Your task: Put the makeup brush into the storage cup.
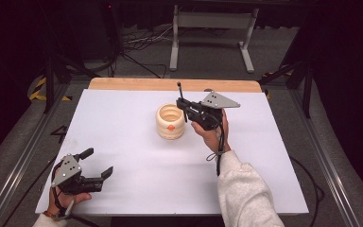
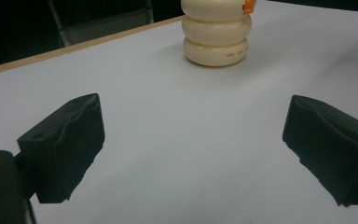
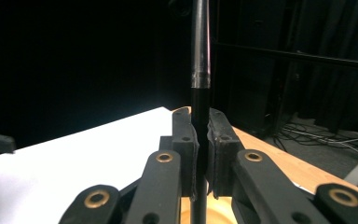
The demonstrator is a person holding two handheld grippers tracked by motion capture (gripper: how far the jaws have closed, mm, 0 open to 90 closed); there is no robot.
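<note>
- Nearest, at the left front corner of the bench [image 1: 137,189], the left claw [image 1: 98,166] rests low with its jaws spread wide and nothing between them. Its blocky black pads [image 2: 67,144] look rubbery and a little creased.
- The bench top is a smooth, matte white sheet; a strip of bare light wood shows along its far edge.
- Around the middle of the bench stands the holder [image 1: 170,121], a cream pot shaped like three stacked rounded rings, glossy, open at the top, with a small orange spot [image 1: 170,127] on its near side. In the left gripper view it stands well ahead of the open jaws.
- Just right of the holder and a little above it, the right claw [image 1: 181,105] is clamped tight on a pen [image 1: 180,97], a thin, dark, smooth rod with a ridged band partway up.
- The pen stands nearly upright, its long axis top to bottom, with its lower end hanging close beside the holder's right rim.
- The right hand is by far the nearer to the holder. My reading is that the coming move turns on whether the pen's lower end lines up over the open mouth, which lies to its left.
</note>
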